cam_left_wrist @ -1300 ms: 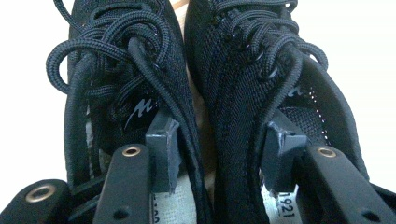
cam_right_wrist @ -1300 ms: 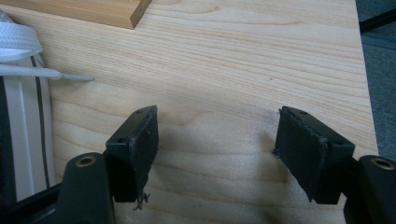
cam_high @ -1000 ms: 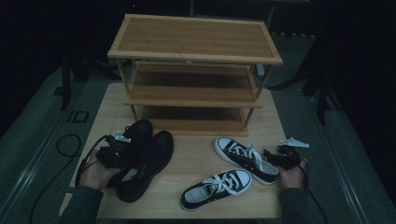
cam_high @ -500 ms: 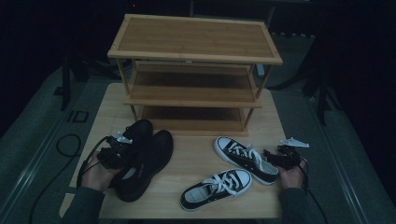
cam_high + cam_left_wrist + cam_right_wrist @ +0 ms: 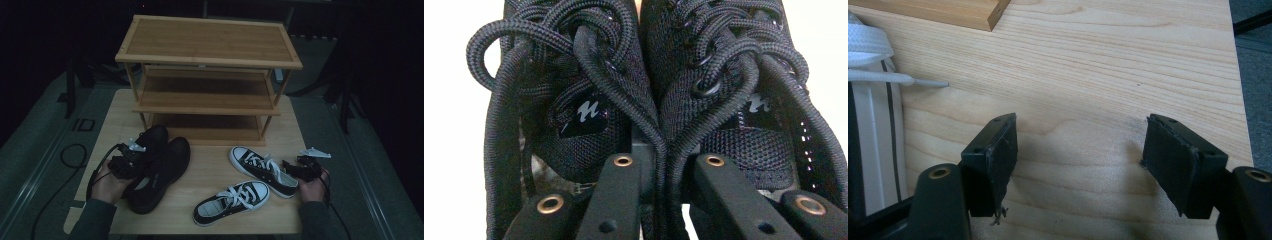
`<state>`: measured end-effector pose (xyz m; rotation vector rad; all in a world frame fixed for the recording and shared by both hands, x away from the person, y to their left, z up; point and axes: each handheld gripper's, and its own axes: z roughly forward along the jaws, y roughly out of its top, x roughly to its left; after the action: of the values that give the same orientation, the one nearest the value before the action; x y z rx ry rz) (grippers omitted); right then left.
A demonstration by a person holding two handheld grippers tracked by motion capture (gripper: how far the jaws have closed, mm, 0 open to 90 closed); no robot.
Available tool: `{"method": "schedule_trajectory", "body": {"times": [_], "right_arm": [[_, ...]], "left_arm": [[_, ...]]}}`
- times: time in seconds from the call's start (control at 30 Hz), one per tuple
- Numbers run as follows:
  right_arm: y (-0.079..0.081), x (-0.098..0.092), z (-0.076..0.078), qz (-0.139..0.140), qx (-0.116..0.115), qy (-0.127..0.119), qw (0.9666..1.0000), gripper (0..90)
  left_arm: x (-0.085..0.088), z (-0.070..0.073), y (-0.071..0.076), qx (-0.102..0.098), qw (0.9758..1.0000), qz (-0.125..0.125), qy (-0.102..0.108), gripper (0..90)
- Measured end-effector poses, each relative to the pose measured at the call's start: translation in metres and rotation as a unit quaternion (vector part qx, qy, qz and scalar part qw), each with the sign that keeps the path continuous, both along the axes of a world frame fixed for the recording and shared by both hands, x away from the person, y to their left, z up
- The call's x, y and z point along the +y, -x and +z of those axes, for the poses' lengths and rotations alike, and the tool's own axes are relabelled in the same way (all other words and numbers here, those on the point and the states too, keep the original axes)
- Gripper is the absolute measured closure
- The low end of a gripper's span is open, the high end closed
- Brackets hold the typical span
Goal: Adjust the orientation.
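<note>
The left claw (image 5: 659, 170) pinches both soft black shoes' (image 5: 155, 170) inner collars together; the right claw (image 5: 1078, 165) gapes wide.

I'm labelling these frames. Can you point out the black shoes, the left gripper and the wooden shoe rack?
black shoes (image 5: 162, 170): high view, on the right shoe's upper.
left gripper (image 5: 659, 172): left gripper view, midway between its jaws.
wooden shoe rack (image 5: 210, 42): high view, on its top shelf.

Dim recording studio: lone table (image 5: 210, 172), black surrounds, floor cable (image 5: 70, 155).
</note>
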<state>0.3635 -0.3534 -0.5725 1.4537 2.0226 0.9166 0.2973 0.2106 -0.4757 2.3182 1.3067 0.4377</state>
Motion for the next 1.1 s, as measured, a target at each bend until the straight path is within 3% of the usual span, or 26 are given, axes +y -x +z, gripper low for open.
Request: {"method": "schedule_trajectory", "body": {"times": [0.37,1.1], "right_arm": [[0.0,0.0,0.0,0.0,0.0,0.0,1.0,29.7],[0.0,0.0,0.0,0.0,0.0,0.0,1.0,29.9]], "left_arm": [[-0.019,0.01,-0.015,-0.009,0.9999,0.002,0.012,85.5],[-0.079,0.014,-0.054,-0.015,0.9995,-0.027,-0.004,85.5]]}}
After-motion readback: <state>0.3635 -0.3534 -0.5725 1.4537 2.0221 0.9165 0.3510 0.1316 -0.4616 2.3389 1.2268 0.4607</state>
